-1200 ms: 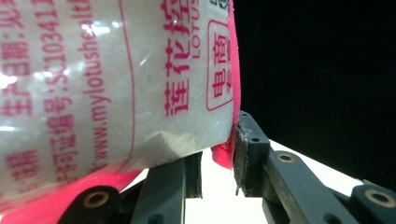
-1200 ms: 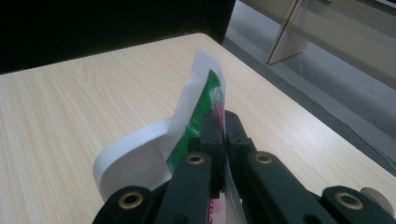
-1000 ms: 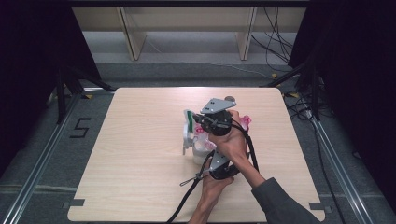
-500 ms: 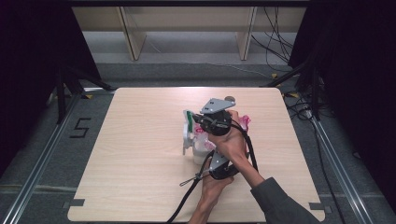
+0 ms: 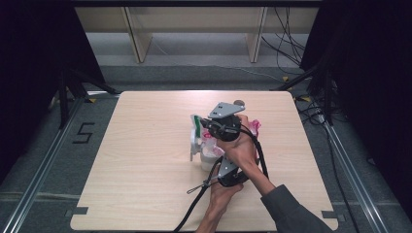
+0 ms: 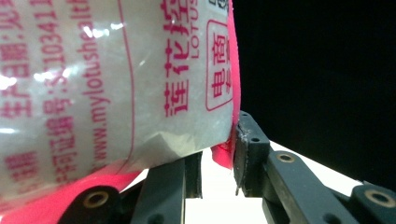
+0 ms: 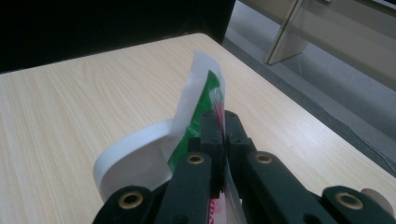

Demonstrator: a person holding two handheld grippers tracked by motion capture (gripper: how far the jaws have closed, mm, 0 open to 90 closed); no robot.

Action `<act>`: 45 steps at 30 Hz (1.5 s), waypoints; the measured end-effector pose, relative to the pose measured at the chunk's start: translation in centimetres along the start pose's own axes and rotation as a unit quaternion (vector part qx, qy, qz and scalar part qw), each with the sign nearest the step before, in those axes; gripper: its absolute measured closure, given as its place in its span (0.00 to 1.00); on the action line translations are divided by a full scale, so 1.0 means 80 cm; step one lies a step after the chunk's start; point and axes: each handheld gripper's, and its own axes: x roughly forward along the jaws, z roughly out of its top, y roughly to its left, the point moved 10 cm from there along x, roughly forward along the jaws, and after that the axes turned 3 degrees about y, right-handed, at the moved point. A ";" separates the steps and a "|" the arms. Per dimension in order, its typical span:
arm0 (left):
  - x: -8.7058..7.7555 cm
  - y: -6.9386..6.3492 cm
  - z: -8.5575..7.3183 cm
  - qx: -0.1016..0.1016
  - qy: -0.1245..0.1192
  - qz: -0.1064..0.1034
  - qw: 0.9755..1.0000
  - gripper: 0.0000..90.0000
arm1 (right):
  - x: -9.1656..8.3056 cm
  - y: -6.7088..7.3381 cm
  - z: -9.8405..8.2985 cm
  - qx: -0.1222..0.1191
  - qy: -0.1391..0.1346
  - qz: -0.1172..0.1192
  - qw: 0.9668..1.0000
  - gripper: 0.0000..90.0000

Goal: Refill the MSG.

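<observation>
My right gripper (image 7: 219, 128) is clamped on the bag's green-and-white edge (image 7: 201, 100), a white bowl (image 7: 133, 163) just beyond it. My left gripper (image 6: 217, 154) pinches the pink-printed bag (image 6: 116, 79) corner; the bag's lettering reads there.

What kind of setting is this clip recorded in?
Probably a lab recording station: a bare wooden table framed by black curtains, floor rails, and loose cables behind.

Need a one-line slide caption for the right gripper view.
Right gripper shut on the green-and-white edge of a plastic bag, above a white bowl on the wooden table.
</observation>
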 end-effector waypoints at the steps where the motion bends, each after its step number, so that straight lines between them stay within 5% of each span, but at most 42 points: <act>1: 0.001 -0.001 -0.001 -0.004 0.000 -0.001 1.000 0.83 | 0.001 0.001 -0.002 -0.001 0.005 0.004 1.000 1.00; 24: 0.003 -0.001 -0.004 -0.006 0.003 -0.002 1.000 0.83 | -0.006 -0.004 -0.002 0.013 -0.007 0.008 1.000 1.00; 35: 0.002 0.006 -0.013 0.015 0.027 0.011 0.999 0.83 | -0.020 -0.014 0.000 0.025 -0.039 0.005 0.999 1.00; 39: 0.003 0.005 -0.017 0.013 0.035 0.008 0.999 0.83 | -0.028 -0.018 -0.002 0.050 -0.048 0.006 0.998 1.00; 41: 0.005 0.002 -0.014 -0.011 0.017 0.008 1.000 0.83 | -0.031 -0.020 -0.004 0.046 -0.050 0.007 0.998 1.00; 45: 0.004 0.004 -0.015 -0.011 0.017 0.009 1.000 0.83 | -0.035 -0.027 -0.003 0.047 -0.063 0.007 0.997 1.00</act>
